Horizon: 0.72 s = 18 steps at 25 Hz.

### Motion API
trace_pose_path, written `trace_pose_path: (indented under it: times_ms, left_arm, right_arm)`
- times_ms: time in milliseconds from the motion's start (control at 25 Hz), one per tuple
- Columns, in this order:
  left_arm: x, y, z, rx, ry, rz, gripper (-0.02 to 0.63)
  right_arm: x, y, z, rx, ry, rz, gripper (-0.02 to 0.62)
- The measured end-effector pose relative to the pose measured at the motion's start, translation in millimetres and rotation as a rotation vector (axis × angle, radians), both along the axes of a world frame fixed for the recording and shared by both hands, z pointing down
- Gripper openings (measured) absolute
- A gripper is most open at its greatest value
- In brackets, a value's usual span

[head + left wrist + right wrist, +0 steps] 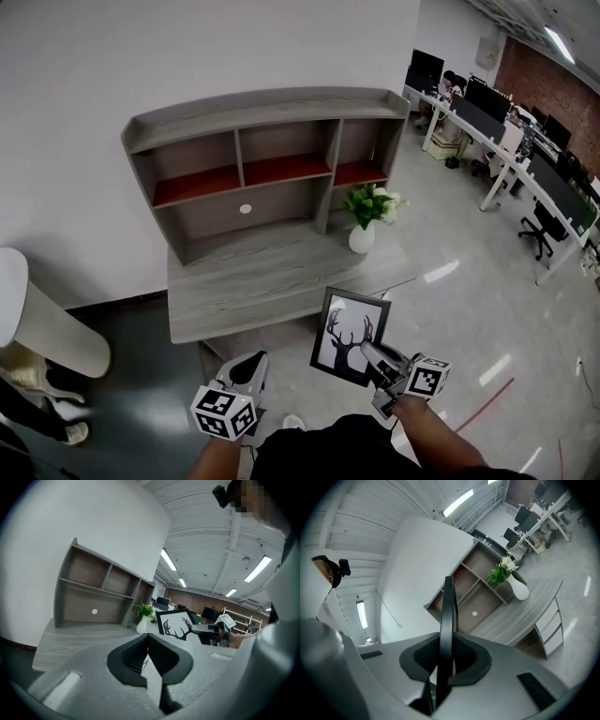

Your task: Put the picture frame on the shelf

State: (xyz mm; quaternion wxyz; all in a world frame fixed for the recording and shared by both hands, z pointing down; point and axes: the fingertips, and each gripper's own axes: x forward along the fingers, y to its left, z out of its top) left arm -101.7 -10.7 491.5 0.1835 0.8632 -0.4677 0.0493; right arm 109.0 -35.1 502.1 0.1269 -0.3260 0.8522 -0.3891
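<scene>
Right gripper, picture frame; shelved desk, workstations beyond
</scene>
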Motion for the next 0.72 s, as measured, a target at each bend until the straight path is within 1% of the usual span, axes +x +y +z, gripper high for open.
trace_pose_path:
  times_ms: [120, 240, 480, 720]
  left_arm:
    - [-7, -11, 3, -0.016, 0.003, 0.003, 0.009]
    - [-11, -25, 3, -0.013, 0.004, 0.007, 0.009]
    - [-15, -48, 7, -0.020, 0.001, -0.002, 0.009]
    - [-26, -79, 13, -0.041, -0.014, -0.050, 0.009]
  right_arm:
    - [-11, -15, -10, 0.013, -0.007, -0.012, 0.052]
    - [-18, -27, -13, 0.018, -0.009, -0.020, 0.052]
    - [-26, -59, -10, 0.004, -0.017, -0.038, 0.052]
    - [-31, -114, -20, 0.024, -0.052, -0.052, 0.052]
